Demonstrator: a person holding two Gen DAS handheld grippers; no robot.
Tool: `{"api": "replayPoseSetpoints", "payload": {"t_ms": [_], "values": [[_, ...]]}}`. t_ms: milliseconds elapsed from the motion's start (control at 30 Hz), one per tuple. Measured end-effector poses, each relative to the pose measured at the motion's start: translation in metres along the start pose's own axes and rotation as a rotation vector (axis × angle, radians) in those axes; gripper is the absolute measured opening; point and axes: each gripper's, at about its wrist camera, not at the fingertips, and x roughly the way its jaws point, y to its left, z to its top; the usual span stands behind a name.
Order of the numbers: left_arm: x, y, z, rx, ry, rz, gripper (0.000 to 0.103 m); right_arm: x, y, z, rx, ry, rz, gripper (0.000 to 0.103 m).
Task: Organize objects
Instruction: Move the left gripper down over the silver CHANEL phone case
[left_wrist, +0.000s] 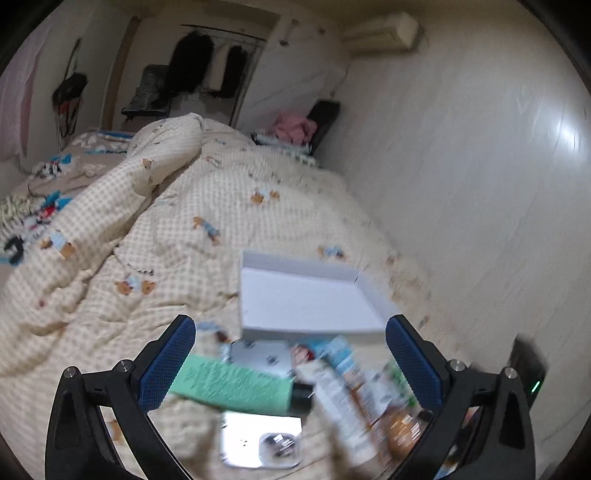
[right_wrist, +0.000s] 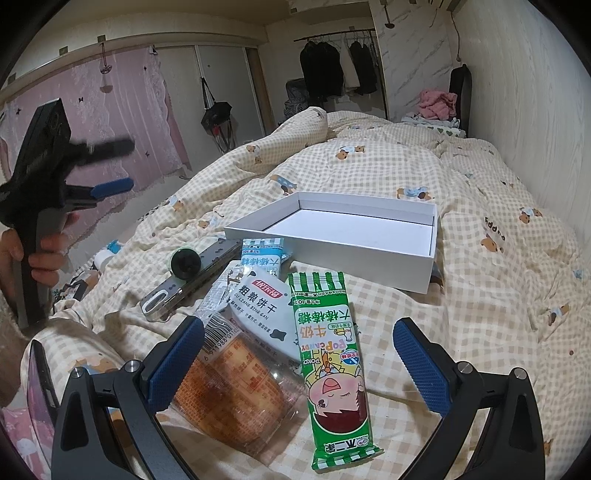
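Note:
A white open box (right_wrist: 343, 236) lies on the checked quilt (right_wrist: 480, 295). In front of it are a green candy packet (right_wrist: 328, 365), a white biscuit packet (right_wrist: 262, 310), wrapped bread (right_wrist: 232, 391), a blue candy packet (right_wrist: 262, 254), a green tube (right_wrist: 186, 262) and a phone (right_wrist: 177, 291). My right gripper (right_wrist: 299, 354) is open just above the bread and green packet, holding nothing. My left gripper (right_wrist: 118, 166) is raised at the far left in a hand (right_wrist: 44, 251), open and empty. The blurred left wrist view shows that gripper (left_wrist: 291, 354) over the green tube (left_wrist: 232, 384), the phone (left_wrist: 258, 439) and the box (left_wrist: 306, 299).
The wall (right_wrist: 535, 129) runs along the bed's right side. A pink garment (right_wrist: 437, 101) lies at the headboard end. Clothes hang on a rail (right_wrist: 332, 70) at the back. A dark device (left_wrist: 528, 369) with a green light sits at the right. The quilt bunches up on the left (left_wrist: 147, 166).

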Motion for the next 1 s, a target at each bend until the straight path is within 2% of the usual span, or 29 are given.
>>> {"api": "replayPoseSetpoints", "payload": {"t_ms": [100,367,467,633,667,800,867,967,1000], "values": [[0.006,-0.001,-0.006,0.034,0.026,-0.006,0.103,0.000,0.000,0.000,-0.002,0.001,-0.001,0.103],[0.004,-0.009,-0.031,0.003,0.169,-0.065,0.103,0.000,0.001,0.000,-0.002,0.001,-0.001,0.103],[-0.006,-0.010,-0.041,-0.042,0.162,-0.073,0.103,-0.001,0.001,0.000,-0.001,0.000,0.000,0.103],[-0.024,-0.006,-0.055,-0.238,0.084,-0.074,0.103,-0.001,0.001,0.000,-0.002,0.001,-0.001,0.103],[-0.027,-0.008,-0.058,-0.236,0.076,-0.061,0.103,-0.001,0.001,0.000,-0.002,0.000,-0.001,0.103],[-0.026,-0.027,-0.067,-0.085,0.116,0.016,0.103,-0.001,0.001,0.000,-0.002,0.000,-0.001,0.103],[-0.027,-0.028,-0.074,-0.058,0.130,0.008,0.103,-0.001,0.001,0.000,-0.001,0.001,0.000,0.103],[-0.023,-0.029,-0.081,0.005,0.152,-0.056,0.103,-0.001,0.002,0.000,-0.003,0.000,-0.002,0.103],[-0.020,-0.032,-0.083,0.032,0.179,-0.057,0.103,0.000,0.001,0.000,-0.003,0.000,-0.003,0.103]]}}
